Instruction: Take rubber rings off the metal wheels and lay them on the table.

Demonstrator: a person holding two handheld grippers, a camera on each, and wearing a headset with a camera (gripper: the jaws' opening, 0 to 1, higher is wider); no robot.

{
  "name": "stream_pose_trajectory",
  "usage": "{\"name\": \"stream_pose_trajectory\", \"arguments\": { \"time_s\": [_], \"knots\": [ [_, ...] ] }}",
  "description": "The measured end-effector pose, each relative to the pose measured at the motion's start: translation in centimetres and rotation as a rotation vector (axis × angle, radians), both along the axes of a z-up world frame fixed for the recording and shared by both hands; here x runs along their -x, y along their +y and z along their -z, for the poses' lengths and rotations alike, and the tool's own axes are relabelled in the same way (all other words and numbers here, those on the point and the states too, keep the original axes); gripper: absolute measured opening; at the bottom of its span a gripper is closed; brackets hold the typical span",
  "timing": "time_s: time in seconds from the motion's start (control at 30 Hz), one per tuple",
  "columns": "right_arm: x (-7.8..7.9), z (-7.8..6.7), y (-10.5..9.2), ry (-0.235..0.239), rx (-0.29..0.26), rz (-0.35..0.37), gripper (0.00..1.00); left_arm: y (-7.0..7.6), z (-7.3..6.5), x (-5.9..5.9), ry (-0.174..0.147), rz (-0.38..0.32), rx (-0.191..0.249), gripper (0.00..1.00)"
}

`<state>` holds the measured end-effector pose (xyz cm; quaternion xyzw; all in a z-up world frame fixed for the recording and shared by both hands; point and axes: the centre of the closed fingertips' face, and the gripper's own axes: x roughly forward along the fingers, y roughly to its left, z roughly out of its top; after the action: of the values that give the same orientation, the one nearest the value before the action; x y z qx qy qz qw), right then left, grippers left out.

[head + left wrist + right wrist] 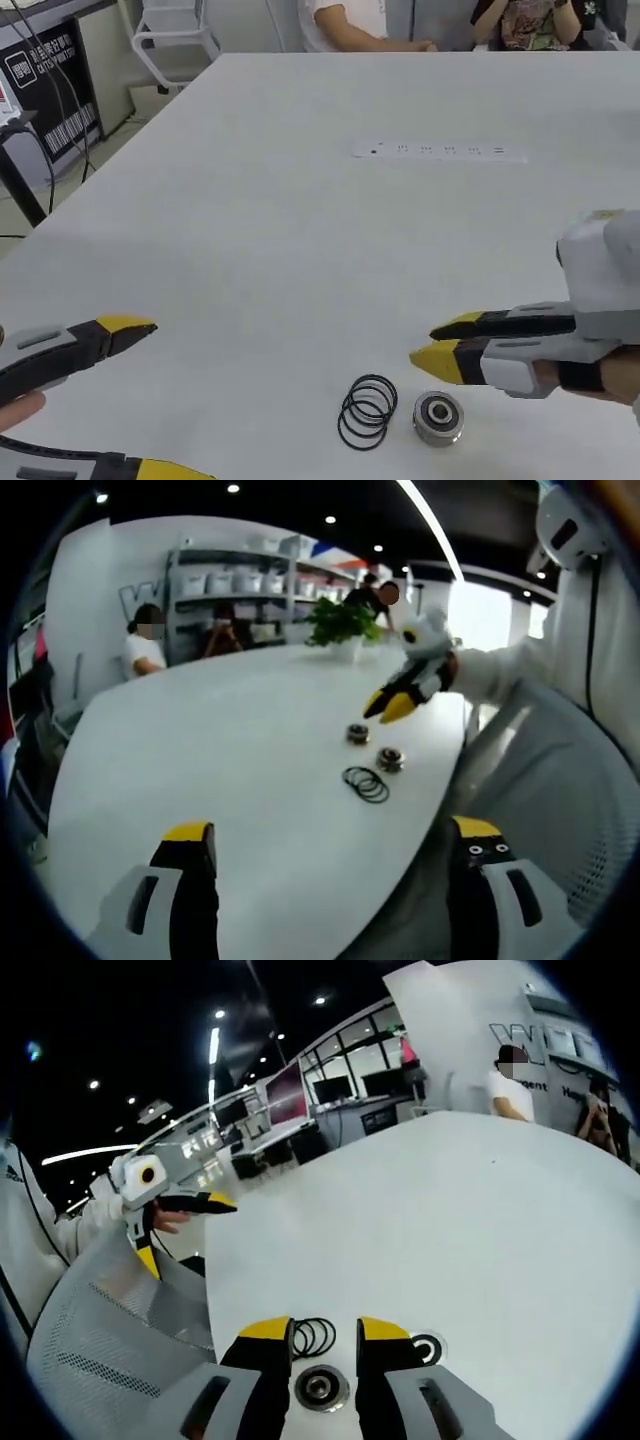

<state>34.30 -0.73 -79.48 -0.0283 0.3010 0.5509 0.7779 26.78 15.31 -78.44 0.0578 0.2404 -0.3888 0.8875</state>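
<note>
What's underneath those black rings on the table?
Just the bare white table, seen through the black rings, which lie loosely overlapped beside a metal wheel. The overlaps hide how many rings there are.

Left gripper [148, 397] held low at left, jaws spread wide, empty. Right gripper [443, 342] level, pointing left, jaws narrowly parted, empty.

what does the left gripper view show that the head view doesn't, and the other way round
Left gripper view: a second metal wheel farther along the table, a potted plant and shelves. Head view: a power strip lying on the table. Both: the pile of rubber rings, a wheel beside it, and the right gripper near them with its jaws apart.
</note>
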Motion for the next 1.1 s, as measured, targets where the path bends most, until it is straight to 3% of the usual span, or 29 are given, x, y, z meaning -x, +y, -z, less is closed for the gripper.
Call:
{"name": "stream_pose_trajectory", "arguments": {
  "time_s": [0.27,0.4,0.5,0.97,1.1],
  "knots": [
    [-0.2,-2.8,-1.6,-0.052,-0.06,0.041,0.28,-0.2,-0.3,0.0,-0.013,0.017,-0.005,0.97],
    [-0.4,-4.6,-2.5,-0.088,-0.11,0.074,0.43,-0.2,-0.4,0.0,-0.014,0.015,-0.004,0.99],
    [-0.4,-5.6,-3.2,-0.133,-0.127,0.084,0.46,-0.2,-0.4,0.1,-0.006,0.014,-0.004,1.0],
    [0.4,-7.1,-6.9,-0.265,-0.15,0.173,0.81,0.4,-0.7,0.4,-0.015,0.0,-0.001,1.0],
    [0.9,-7.2,-7.6,-0.287,-0.152,0.182,0.86,0.5,-0.7,0.4,-0.018,-0.003,0.001,1.0]
  ]
}}
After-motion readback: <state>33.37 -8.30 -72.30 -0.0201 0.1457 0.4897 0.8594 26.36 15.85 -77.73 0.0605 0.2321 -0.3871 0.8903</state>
